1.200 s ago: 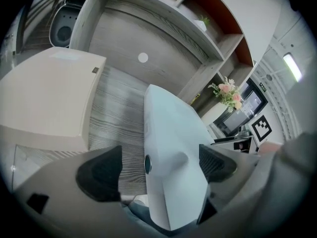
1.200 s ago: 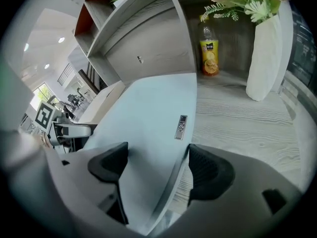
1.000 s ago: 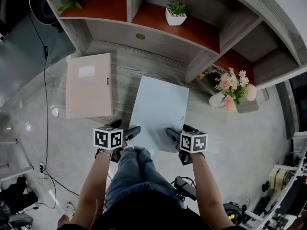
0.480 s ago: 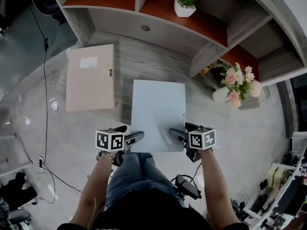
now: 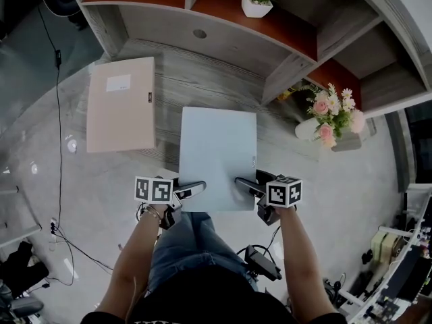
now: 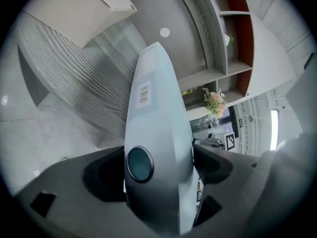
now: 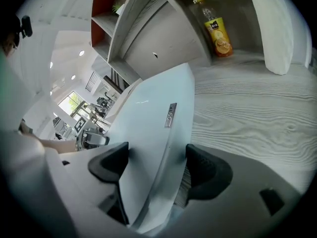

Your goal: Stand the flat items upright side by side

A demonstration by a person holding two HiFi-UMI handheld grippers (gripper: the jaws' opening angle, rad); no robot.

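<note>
In the head view, the pale blue file box (image 5: 217, 155) is lying flat at the desk's (image 5: 202, 79) near edge, its near end overhanging. A moment ago it was sitting skewed; now it is running square to that edge. The left tool (image 5: 191, 189) is taking the near left corner and the right tool (image 5: 244, 185) the near right one. The beige file box (image 5: 120, 104) is lying flat, untouched, towards the left edge, well apart.

In the left gripper view, we are seeing the jaws, which have just been closing, pressing on the blue box's spine with its label and finger hole, so this tool (image 6: 158, 168) is gripping it.

In the right gripper view, the jaws are clamping the blue box by its other near corner, which is riding slightly above the wood.

We are judging that both holds are now in place, so tipping this first box upright can start; the beige one is still waiting.
</note>
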